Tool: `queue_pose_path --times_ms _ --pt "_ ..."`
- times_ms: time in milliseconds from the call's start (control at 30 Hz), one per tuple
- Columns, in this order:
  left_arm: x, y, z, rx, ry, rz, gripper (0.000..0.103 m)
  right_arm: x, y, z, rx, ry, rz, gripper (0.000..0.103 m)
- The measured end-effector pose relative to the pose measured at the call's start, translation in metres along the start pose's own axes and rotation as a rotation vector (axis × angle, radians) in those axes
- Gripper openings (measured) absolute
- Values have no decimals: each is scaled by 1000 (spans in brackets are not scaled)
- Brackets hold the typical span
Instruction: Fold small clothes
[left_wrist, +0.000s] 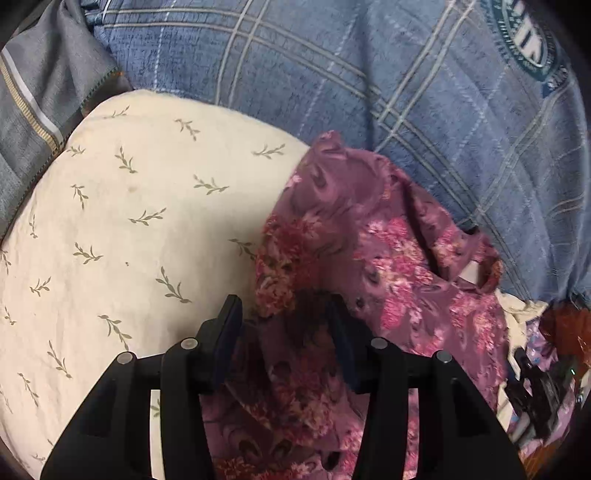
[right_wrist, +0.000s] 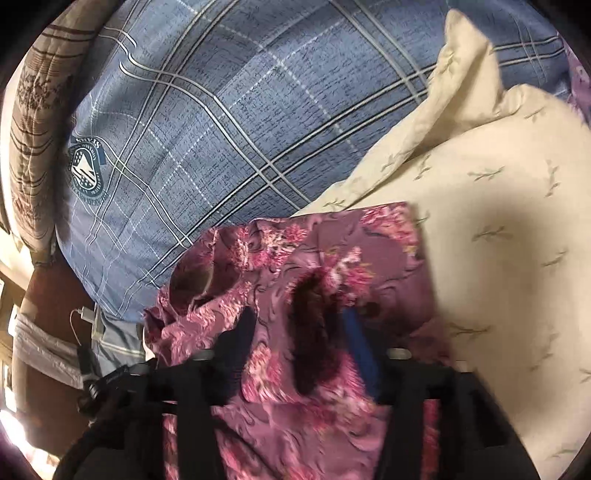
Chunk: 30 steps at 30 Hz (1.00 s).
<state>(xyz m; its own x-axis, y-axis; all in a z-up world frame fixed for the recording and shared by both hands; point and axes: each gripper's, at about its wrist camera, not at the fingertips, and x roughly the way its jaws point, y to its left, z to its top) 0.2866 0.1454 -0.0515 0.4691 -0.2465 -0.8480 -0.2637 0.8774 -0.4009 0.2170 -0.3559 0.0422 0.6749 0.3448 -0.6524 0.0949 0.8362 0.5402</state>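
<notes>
A small purple garment with pink flowers (left_wrist: 373, 236) lies bunched on a cream pillow with a leaf print (left_wrist: 122, 221). My left gripper (left_wrist: 284, 314) stands open, its jaws wide apart, with a fold of the garment lying between and over them. In the right wrist view the same garment (right_wrist: 295, 266) drapes between and over my right gripper (right_wrist: 299, 332), whose jaws are also apart. The right view is blurred and the left finger is partly hidden by cloth. The right gripper also shows at the left wrist view's right edge (left_wrist: 535, 391).
A blue plaid bedcover (left_wrist: 369, 74) with a round crest (right_wrist: 86, 171) lies behind the pillow (right_wrist: 498, 240). A grey striped cloth (left_wrist: 40, 96) sits at the far left. A brown quilted blanket (right_wrist: 33, 122) and a white charger with cable (right_wrist: 86, 317) are at the bed's left edge.
</notes>
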Motion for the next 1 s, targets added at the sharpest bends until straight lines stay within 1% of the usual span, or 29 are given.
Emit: queue_pose_path --times_ms 33,67,100,133,167,200,233,267,300,333,367,433,467,500,533,567,600,633,667,700,733,767,800,833,900,933,967,1000 --pt "-3 -3 -1 7 -2 -9 46 9 2 -2 -18 11 5 56" --pt "-5 -6 -3 10 0 -9 46 20 8 -5 -47 40 1 46" --pt "-7 -7 -4 11 3 -12 46 27 14 -8 -79 57 -12 8" --pt "-9 -8 -6 11 5 -16 46 29 26 -11 -142 65 -36 4" --pt "-13 -8 -7 10 -1 -28 46 29 34 -12 -181 50 -58 3" --pt "-16 -7 -7 13 -8 -32 47 11 46 -13 -226 -25 -67 3" --pt "-18 -8 -7 25 -20 -21 50 -1 50 -11 -238 -83 -63 3" --pt "-17 -10 -5 36 -27 -6 52 -17 50 -9 -230 -135 -64 3" --pt "-14 -13 -4 57 -34 25 54 -27 45 -6 -209 -167 -75 3" --pt "-9 -12 -2 69 -35 52 54 -31 35 -3 -187 -168 -115 3" --pt "-2 -13 -3 79 -30 89 54 -27 24 -2 -174 -153 -178 3" --pt "18 -11 -4 74 -3 153 54 -16 1 -2 -141 -103 -272 3" --pt "23 -7 -5 64 10 154 54 -6 -17 -4 -113 -55 -338 3" --pt "22 -9 -5 71 -11 146 55 -2 -27 -6 -100 -19 -353 3" --pt "16 -10 -5 81 -12 154 55 -3 -31 -5 -76 -1 -327 3" --pt "11 -10 -4 81 -8 136 55 -11 -34 -5 -46 -20 -300 6" --pt "5 -13 -3 73 -11 105 55 -25 -31 -4 -23 -67 -260 9" --pt "-3 -14 -1 55 -24 68 55 -34 -25 -3 -27 -97 -221 10" --pt "-11 -17 1 40 -42 29 55 -42 -12 -3 -52 -108 -144 12" --pt "-16 -23 1 40 -55 3 55 -44 0 -4 -76 -100 -81 13" --pt "-18 -29 0 53 -65 -9 57 -47 8 -7 -101 -94 -35 15" --pt "-18 -36 -2 72 -70 -3 59 -46 18 -12 -132 -86 1 26" --pt "-12 -41 -5 95 -63 5 60 -40 28 -19 -168 -66 17 38" --pt "-4 -43 -10 112 -43 17 60 -29 32 -25 -186 -50 9 40" --pt "20 -44 -22 124 11 62 60 0 28 -40 -204 26 -68 40" --pt "26 -44 -26 140 6 76 60 14 20 -45 -191 70 -114 38" --pt "23 -50 -31 199 -38 105 60 22 10 -50 -180 75 -124 36" --pt "21 -53 -34 224 -32 127 60 18 13 -49 -189 43 -122 36"
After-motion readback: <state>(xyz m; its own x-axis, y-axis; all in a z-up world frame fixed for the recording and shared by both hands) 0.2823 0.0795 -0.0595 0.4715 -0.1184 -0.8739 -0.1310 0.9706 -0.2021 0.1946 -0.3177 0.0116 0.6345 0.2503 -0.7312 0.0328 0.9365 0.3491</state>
